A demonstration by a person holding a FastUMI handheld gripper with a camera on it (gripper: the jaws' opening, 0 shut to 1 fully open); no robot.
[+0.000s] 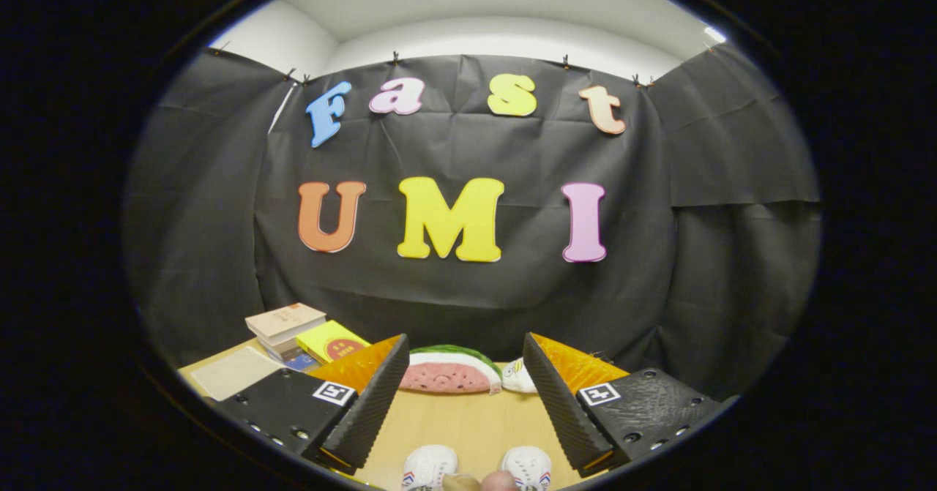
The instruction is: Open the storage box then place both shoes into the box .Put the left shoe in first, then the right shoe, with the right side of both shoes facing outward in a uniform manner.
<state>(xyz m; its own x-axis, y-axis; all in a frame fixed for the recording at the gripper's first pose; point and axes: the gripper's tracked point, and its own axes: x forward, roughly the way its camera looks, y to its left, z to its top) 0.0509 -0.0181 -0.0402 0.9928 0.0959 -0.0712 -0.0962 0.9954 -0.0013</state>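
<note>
Your gripper [465, 396] hangs above the wooden table [468, 425] with its two fingers spread wide apart and nothing held between them; the jaws stand well clear of every object. Taking the gap between the fingertips as the centre of the dial, the two white shoes lie at 6 o'clock, near you and low between the fingers: the left-hand shoe [428, 467] at about 7 o'clock and the right-hand shoe [528, 467] at about 5 o'clock, toes pointing away from you, side by side but apart. Which is the left shoe and which the right cannot be told from their toes alone. Between them, at 6 o'clock, two rounded fingertips of a hand [482, 482] just show. At 12 o'clock, beyond the fingers and against the black cloth wall [468, 308], rests a watermelon-slice cushion [448, 372], with a small white soft toy [518, 377] touching its right end at about 1 o'clock. At 10 o'clock, beyond your left finger, stands a stack of books [285, 326], with a yellow book [331, 341] just beside it and a pale sheet [234, 372] lying flat on the table at 9 o'clock.
</note>
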